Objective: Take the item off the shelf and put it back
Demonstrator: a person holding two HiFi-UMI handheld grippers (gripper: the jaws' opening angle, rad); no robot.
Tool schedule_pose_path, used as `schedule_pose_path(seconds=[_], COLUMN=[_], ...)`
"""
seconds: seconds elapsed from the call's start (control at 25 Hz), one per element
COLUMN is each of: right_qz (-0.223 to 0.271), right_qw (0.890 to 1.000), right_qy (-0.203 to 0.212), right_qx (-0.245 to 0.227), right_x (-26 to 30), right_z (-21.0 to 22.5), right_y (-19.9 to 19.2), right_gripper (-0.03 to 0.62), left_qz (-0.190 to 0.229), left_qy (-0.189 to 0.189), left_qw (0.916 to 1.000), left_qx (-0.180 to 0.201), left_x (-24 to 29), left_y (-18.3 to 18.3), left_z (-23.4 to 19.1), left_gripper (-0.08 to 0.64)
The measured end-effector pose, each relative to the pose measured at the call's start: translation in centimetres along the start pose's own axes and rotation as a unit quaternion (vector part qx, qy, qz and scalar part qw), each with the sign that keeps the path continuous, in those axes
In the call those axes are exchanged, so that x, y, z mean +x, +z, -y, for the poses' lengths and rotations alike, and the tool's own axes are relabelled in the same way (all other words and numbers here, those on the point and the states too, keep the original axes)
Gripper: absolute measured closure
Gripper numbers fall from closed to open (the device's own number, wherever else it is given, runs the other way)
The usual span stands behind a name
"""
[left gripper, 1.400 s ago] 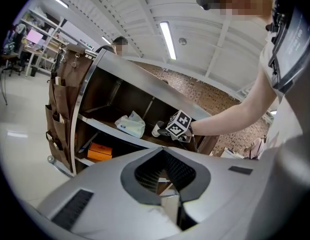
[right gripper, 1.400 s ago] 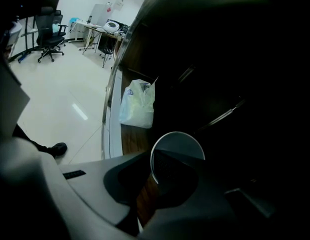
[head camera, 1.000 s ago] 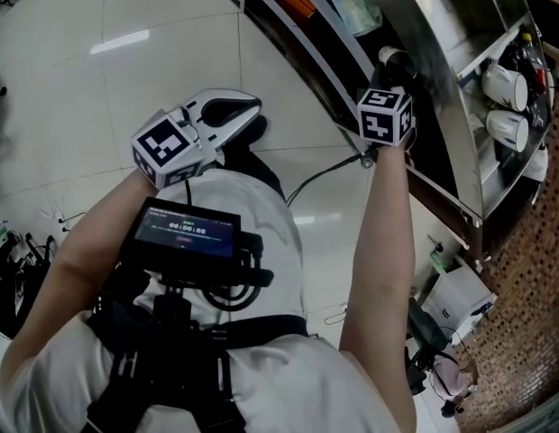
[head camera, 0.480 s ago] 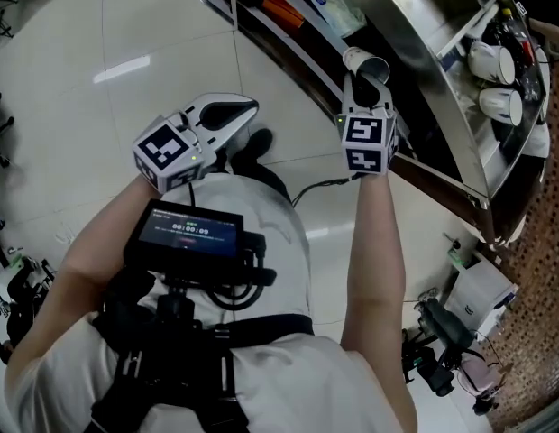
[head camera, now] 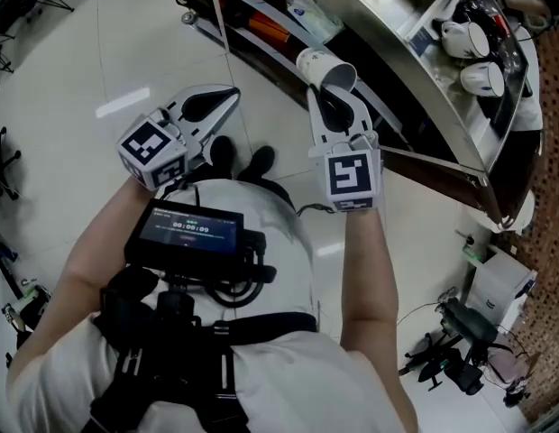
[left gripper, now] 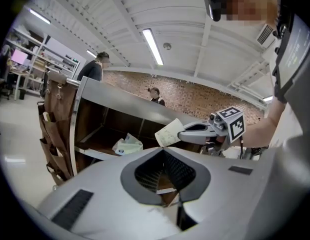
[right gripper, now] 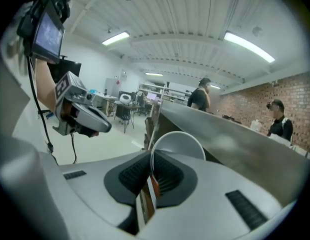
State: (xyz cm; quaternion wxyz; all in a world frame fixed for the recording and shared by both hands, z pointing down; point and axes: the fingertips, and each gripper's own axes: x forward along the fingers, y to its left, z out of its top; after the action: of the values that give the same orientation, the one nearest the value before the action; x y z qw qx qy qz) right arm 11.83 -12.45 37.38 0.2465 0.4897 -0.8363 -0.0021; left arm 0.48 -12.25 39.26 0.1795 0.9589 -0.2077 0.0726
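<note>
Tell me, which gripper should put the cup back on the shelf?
The right. The right gripper holds the white cup by its rim, up beside the shelf. The left gripper is shut on nothing and sits farther from it, so it would probably need a handover first.

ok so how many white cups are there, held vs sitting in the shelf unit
paper cup held in the right gripper: 1
white cups in the shelf unit: 2
total: 3
</note>
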Motion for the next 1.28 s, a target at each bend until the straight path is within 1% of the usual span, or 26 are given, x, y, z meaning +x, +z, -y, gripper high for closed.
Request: schedule_pose_path(seconds=[0.08,0.16,0.28,0.4,0.56,0.72,0.8,1.08,1.28], right_qz=[0.029,0.054,0.075,0.117,0.114,0.137,0.141,0.147,0.147], right_qw=[0.999,0.998,0.994,0.990,0.989,0.986,0.984,0.983,0.983], right_qy=[-0.003,-0.007,-0.008,-0.016,-0.010,-0.022,-0.024,-0.018,-0.014], right_qx=[0.015,0.040,0.081,0.083,0.095,0.098,0.104,0.107,0.108], right_x=[-0.9,-2.0,-3.6,-4.3,-5.3,-5.9,-6.0,-6.5,-6.5], right_z=[0.0,0.2,0.2,0.3,-0.5,0.0,0.1,-0.4,-0.5], right_y=[1.8,3.2,5.0,6.7,7.2,7.3,7.2,7.0,7.0], right_gripper=[0.572,0.572,0.572,0.572,0.572,0.572,0.572,0.572,0.572], left_qz=[0.006,0.011,0.015,0.016,0.026,0.024,0.024,0.030,0.028], left_qy=[0.003,0.006,0.004,-0.006,-0.020,-0.035,-0.039,-0.041,-0.037], left_qw=[0.9999,0.9998,0.9996,0.9990,0.9983,0.9976,0.9972,0.9964,0.9968], left_qx=[0.008,0.014,0.025,0.040,0.048,0.055,0.059,0.068,0.065], left_x=[-0.3,-0.5,-0.6,-0.6,-0.4,0.0,0.1,0.4,0.4], left_y=[1.1,2.0,3.3,4.5,5.6,5.8,5.7,5.9,6.1], left_z=[-0.4,-0.4,0.4,1.2,2.5,3.3,3.6,4.1,4.1], left_gripper=[0.551,0.551,0.551,0.551,0.551,0.552,0.552,0.552,0.552])
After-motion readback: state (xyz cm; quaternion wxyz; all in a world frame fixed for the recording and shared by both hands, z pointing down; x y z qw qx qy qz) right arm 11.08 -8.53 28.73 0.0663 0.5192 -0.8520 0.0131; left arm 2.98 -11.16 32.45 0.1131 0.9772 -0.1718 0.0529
